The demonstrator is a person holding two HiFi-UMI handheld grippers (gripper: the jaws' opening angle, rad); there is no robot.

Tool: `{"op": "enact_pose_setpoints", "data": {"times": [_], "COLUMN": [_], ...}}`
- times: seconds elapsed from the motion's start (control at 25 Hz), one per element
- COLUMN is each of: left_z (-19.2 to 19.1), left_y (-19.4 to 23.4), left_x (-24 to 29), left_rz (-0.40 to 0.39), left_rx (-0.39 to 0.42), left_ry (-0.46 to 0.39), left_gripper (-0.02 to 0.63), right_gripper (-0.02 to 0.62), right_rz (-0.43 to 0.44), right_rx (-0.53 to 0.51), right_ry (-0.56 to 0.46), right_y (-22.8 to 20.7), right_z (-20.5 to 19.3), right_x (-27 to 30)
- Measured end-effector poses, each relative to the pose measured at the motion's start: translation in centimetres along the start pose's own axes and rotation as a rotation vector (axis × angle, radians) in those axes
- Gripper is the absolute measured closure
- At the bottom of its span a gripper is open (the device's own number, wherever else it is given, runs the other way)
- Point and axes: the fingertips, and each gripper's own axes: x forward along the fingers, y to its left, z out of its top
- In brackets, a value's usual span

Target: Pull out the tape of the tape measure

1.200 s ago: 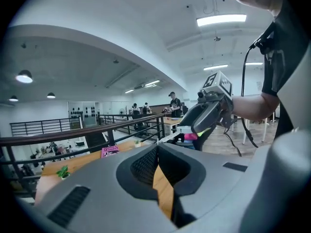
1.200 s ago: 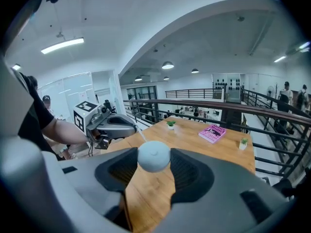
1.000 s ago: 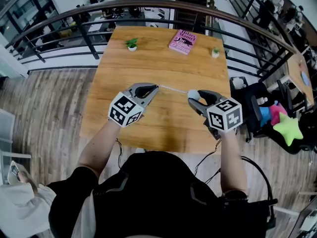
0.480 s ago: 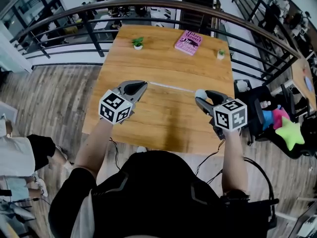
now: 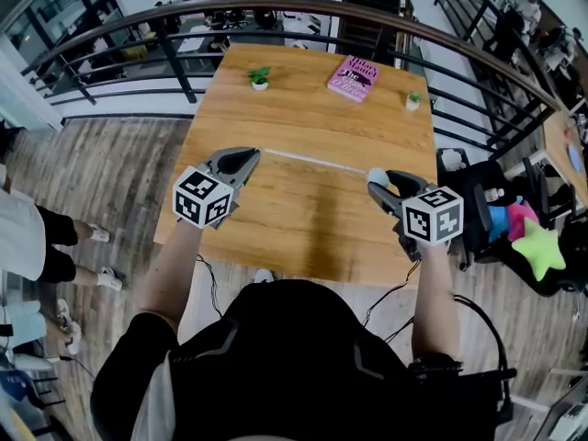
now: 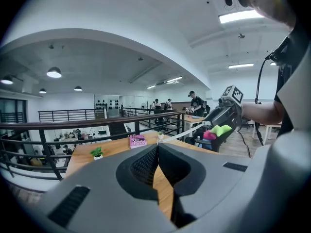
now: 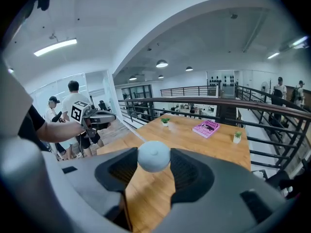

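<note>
1. At the left, the left gripper (image 5: 252, 155) is clenched. Its jaws are pressed together on the end of the tape (image 5: 312, 162), and in the left gripper view the white strip leaves from the very tips. Only a small piece seems to be caught. We judge that the end can slip out if the pull grows or the wrist rolls, and then the spring would snap the tape back to its case.

2. In the middle, the tape runs stretched above the table (image 5: 303, 219) from one gripper to the other, and we see nothing that touches it. If the two hands go out of line, the thin strip can twist or make a kink, and a kinked tape does not run well.

3. At the right, the right gripper (image 5: 378, 185) is grasping the tape measure (image 5: 377, 175), a small round pale case, with its jaws standing wide on the two sides. The case looks round and smooth. We think that it can turn between the pads, or jump out of them, when the pull comes from one side only. It would then drop on the table.

4. We cannot tell how much tape is left inside. If the end is reached and we pull more, all the force goes to the two grips, and the weaker one lets go.
</note>
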Motion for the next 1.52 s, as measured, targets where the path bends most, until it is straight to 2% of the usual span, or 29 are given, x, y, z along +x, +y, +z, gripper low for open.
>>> {"op": "enact_pose_setpoints", "data": {"times": [0.44, 0.6, 0.88, 1.12, 1.32, 1.52], "left_z": [-0.6, -0.9, -1.2, -1.4, -2.7, -6.6], "left_y": [1.2, 2.0, 0.1, -0.2, -0.4, -0.5], "left_x": [-1.1, -1.8, -1.1, -0.8, -0.2, 0.8], "left_rz": [0.03, 0.049, 0.012, 0.008, 0.006, -0.003], "left_rx": [-0.011, -0.029, -0.025, -0.031, -0.053, -0.112], "left_ry": [0.011, 0.008, 0.002, 0.005, 0.035, 0.11], "left_gripper": [0.577, 0.577, 0.577, 0.575, 0.575, 0.575], "right_gripper": [0.38, 0.381, 0.38, 0.38, 0.38, 0.38], "right_rz": [0.011, -0.019, -0.006, -0.031, -0.021, 0.012], "right_rx": [0.016, 0.011, -0.009, -0.007, 0.008, 0.018], "right_ry": [-0.008, -0.002, 0.003, -0.003, -0.002, 0.035], "right_y": [0.0, -0.7, -0.3, -0.8, -1.6, -1.5], "right_z": [-0.2, -0.3, -0.5, -0.6, -2.2, -5.8], "right_x": [-0.5, -0.8, -0.3, -0.2, 0.7, 3.4]}}
